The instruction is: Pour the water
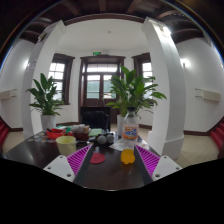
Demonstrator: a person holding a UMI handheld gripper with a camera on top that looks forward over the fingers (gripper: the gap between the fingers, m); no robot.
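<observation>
A clear plastic bottle (130,128) with an orange label stands upright on the dark table (105,175), beyond my right finger. Just in front of it stands a small orange cup (127,155). A red cup or lid (98,157) lies to its left. My gripper (112,161) is open, its purple pads (148,160) spread wide on either side. The orange cup stands between the fingers, closer to the right one, with gaps at both sides. Nothing is held.
A yellow-green bowl (66,143) sits ahead of the left finger. Dark round objects (103,139) and a red item (55,133) lie farther back. Potted plants (45,97) stand behind the table. White pillars and windows fill the room beyond.
</observation>
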